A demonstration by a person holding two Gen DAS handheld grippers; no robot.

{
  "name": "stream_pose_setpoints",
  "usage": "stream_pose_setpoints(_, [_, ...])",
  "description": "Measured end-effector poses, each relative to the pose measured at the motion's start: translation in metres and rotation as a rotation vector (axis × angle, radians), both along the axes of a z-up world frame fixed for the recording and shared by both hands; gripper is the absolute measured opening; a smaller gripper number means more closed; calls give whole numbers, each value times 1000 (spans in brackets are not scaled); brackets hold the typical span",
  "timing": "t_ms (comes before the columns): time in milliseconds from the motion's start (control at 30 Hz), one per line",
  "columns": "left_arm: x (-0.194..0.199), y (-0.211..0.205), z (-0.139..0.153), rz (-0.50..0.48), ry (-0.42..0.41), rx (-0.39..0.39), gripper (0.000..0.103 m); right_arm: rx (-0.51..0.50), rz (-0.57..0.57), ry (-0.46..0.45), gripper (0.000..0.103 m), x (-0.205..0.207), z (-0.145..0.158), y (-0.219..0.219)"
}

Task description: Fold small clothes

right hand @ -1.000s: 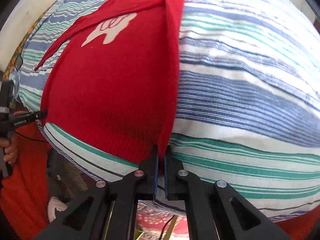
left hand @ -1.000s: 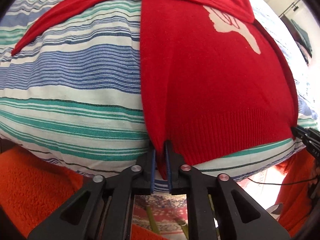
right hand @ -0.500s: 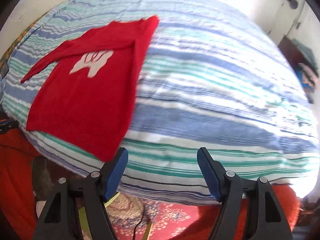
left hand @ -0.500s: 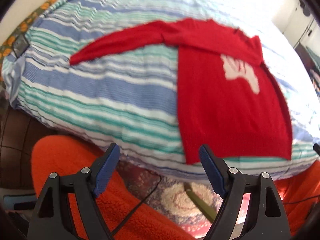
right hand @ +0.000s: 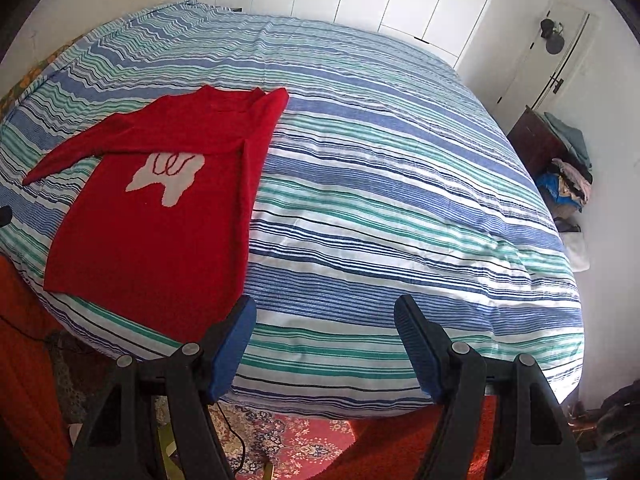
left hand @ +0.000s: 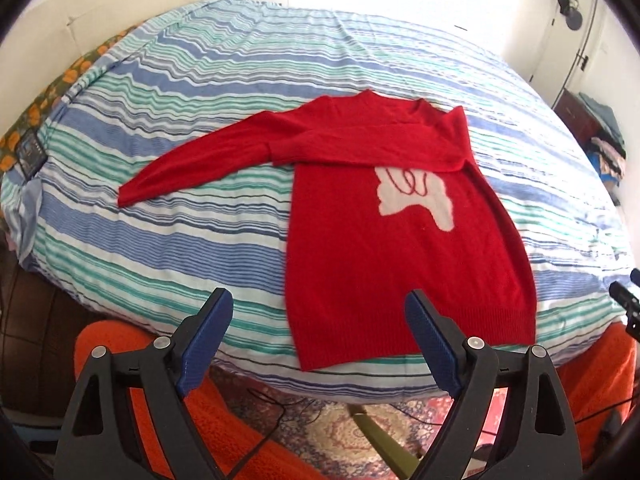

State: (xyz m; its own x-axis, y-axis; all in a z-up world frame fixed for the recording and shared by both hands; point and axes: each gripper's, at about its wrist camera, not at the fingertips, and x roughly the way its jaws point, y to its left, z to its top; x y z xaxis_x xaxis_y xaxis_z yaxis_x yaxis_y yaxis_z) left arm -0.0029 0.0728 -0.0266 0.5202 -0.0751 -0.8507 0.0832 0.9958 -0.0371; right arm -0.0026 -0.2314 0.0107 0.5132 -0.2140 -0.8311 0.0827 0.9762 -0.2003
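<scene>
Field notes, both grippers off the cloth.

My left gripper [left hand: 316,340] had its jaws spread wide, just opened, nothing between them. My right gripper [right hand: 322,346] likewise: jaws just opened, standing apart, empty.

Red knit sweater [left hand: 400,248] lay flat on the striped bedspread [left hand: 180,92], centre-right of the left wrist view, left side of the right wrist view. One sleeve [left hand: 192,160] ran out toward the left of the left view; the other looked already folded in across the chest, above the white motif [left hand: 416,196]. Ribbed hem [left hand: 420,344] sat close to the near bed edge, just above my left jaws.

Handling, as I judged it: light, soft, limp knit. It would drape and sag from any pinch, and could stretch if dragged. The weave looked grippy, not slippery, and not fragile. Best holds seemed the outstretched sleeve's cuff and its shoulder seam, or the two hem corners for a lengthwise fold.

Edges and room: the mattress fell away right below the hem, so the hem might slide off if tugged toward me. Plenty of bare bedspread to the right in the right view [right hand: 400,160] and above the collar. A dark wooden cabinet piled with clothes [right hand: 568,160] stood far right, well apart. Patterned rug [right hand: 304,440] below.
</scene>
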Motion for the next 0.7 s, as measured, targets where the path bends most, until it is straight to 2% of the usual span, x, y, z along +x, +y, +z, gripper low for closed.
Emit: stream_pose_setpoints(700, [-6,-12,-6,-16,-8,45,89,-28,-22,-3,71,5,10,-5])
